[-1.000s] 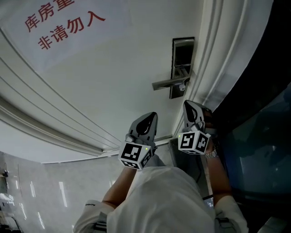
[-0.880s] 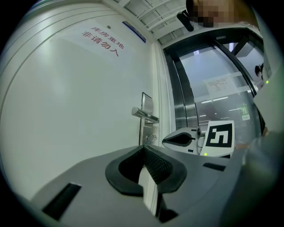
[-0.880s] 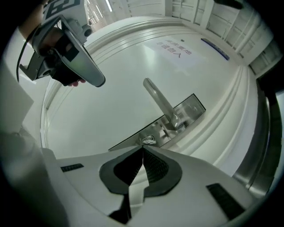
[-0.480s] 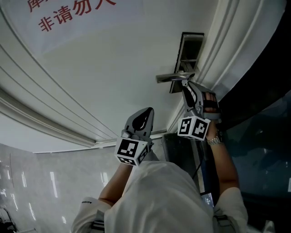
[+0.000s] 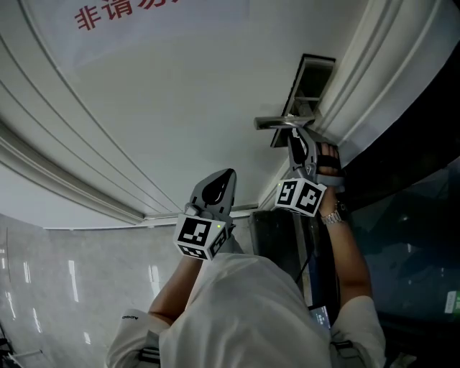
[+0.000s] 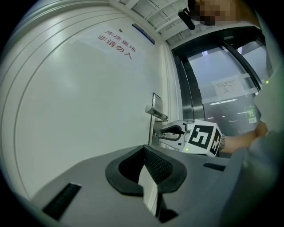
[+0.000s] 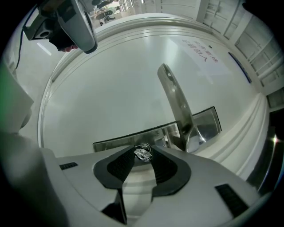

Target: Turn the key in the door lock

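Note:
A small silver key (image 7: 142, 153) sticks out of the metal lock plate (image 7: 133, 137), just below the lever handle (image 7: 175, 102). My right gripper (image 7: 141, 155) is open; the key's head sits between its fingertips, and I see no firm squeeze. In the head view the right gripper (image 5: 296, 136) reaches under the handle (image 5: 277, 122) on the plate (image 5: 314, 79). My left gripper (image 5: 223, 176) hangs back from the white door with nothing in it. Its pads meet at the tips (image 6: 144, 150). From the left gripper view I see the right gripper (image 6: 167, 132) below the handle (image 6: 156, 113).
The white door carries a paper sign with red characters (image 5: 122, 11). A moulded white door frame (image 5: 374, 65) runs beside the lock. Dark glass panels (image 5: 417, 201) stand to the right of it. A polished pale floor (image 5: 65, 287) lies below.
The right gripper has risen from below the lock plate to the key under the handle and rolled. The left gripper has drifted slightly lower and to the left.

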`<state>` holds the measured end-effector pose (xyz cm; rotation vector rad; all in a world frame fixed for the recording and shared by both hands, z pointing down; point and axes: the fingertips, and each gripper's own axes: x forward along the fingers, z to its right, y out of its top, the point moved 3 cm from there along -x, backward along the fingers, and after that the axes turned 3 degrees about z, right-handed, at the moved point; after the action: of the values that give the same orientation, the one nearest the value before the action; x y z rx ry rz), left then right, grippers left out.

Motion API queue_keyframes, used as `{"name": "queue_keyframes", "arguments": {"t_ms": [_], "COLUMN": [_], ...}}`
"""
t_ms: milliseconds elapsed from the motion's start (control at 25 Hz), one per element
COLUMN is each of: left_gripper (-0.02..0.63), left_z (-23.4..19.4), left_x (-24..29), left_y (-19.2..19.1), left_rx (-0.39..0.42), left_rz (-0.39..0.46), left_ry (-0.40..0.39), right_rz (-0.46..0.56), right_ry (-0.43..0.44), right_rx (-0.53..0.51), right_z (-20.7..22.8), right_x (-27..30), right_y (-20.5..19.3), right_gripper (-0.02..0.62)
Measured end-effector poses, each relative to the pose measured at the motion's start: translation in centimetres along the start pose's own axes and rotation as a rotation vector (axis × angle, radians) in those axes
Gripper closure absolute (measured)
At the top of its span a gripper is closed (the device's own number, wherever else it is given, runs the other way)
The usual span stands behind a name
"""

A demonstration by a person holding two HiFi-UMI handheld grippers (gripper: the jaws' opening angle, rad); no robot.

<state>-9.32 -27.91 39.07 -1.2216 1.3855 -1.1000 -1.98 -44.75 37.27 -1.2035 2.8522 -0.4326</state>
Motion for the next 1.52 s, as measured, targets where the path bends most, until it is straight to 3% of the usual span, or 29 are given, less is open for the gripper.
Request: {"name": "queue_keyframes", "arguments": {"t_ms": [240, 440, 760, 840, 1040, 1120, 1200, 1240, 1360, 1520], "left_gripper": [0.597, 0.597, 0.597, 0.597, 0.597, 0.597, 0.597, 0.597, 0.597, 0.597], "left_z": [0.3, -0.1, -0.2, -0.2, -0.1, -0.1, -0.1, -0.1, -0.4, -0.8], "left_x": [0.2, -0.1, -0.5, -0.6, -0.4, -0.4, -0.5, -0.6, -0.7, -0.7], "left_y": [-0.1, -0.2, -0.5, -0.5, -0.3, -0.4, -0.7, -0.8, -0.7, -0.2], "left_rx": [0.004, 0.000, 0.008, 0.013, 0.018, 0.018, 0.012, 0.010, 0.017, 0.027], "left_rz": [-0.003, -0.011, -0.025, -0.027, -0.021, -0.025, -0.048, -0.055, -0.045, -0.029], "left_ry": [-0.016, -0.003, 0.005, 0.003, 0.005, 0.007, 0.013, 0.015, 0.021, 0.029], "right_rz": [0.008, 0.030, 0.046, 0.057, 0.105, 0.112, 0.109, 0.106, 0.095, 0.073], "right_ry": [-0.024, -0.041, -0.073, -0.073, -0.017, -0.002, 0.014, 0.024, 0.016, -0.012], "right_rx": [0.062, 0.279, 0.525, 0.632, 1.048, 1.136, 1.192, 1.223, 1.266, 1.195], "right_z": [0.0, 0.4, 0.9, 1.1, 1.4, 1.4, 1.2, 1.0, 0.8, 0.8], "right_x": [0.1, 0.1, 0.0, -0.1, 0.1, 0.3, 0.5, 0.6, 0.5, 0.6], "right_y": [-0.1, -0.1, -0.3, -0.3, -1.2, -1.5, -1.7, -1.9, -2.1, -2.0], "right_gripper": [0.480, 0.481, 0.482, 0.482, 0.488, 0.492, 0.506, 0.580, 0.580, 0.580]}}
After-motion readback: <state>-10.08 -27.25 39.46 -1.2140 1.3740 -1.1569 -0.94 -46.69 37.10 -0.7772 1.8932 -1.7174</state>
